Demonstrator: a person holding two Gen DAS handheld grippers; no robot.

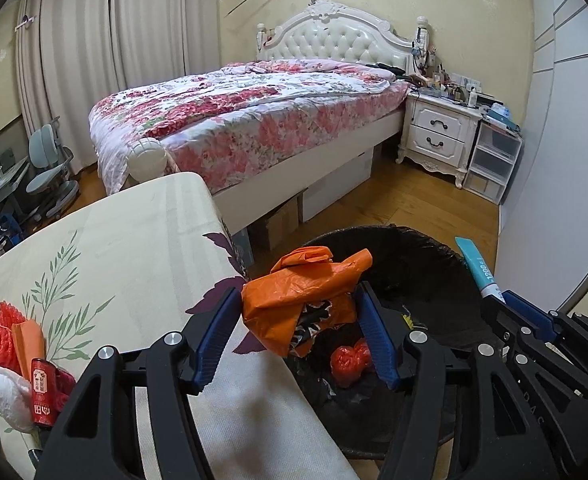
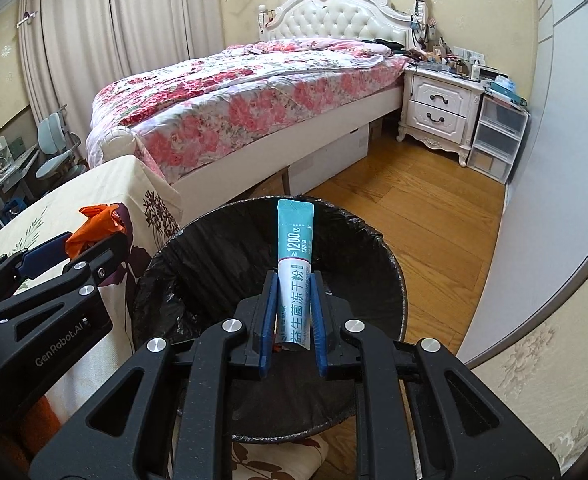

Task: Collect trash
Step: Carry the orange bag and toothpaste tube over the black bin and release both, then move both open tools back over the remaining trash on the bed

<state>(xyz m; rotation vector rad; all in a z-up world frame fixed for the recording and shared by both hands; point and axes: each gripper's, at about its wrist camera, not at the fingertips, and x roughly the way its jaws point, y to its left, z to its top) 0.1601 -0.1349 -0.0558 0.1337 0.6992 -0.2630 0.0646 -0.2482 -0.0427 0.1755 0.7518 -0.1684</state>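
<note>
Over the lined bin, both tilted-down tools grip trash: left tool an orange bag, right tool a teal sachet.

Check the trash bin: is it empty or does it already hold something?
Not empty. The left wrist view shows a red crumpled item lying inside the black-lined trash bin.

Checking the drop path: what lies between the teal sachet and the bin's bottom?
Nothing: the right wrist view shows only bare black liner under the teal sachet.

Both grippers: left gripper, right gripper, matte black linkage arms, silver pivot screws, blue ribbed finger pads, white GenRobot.AI lettering
</note>
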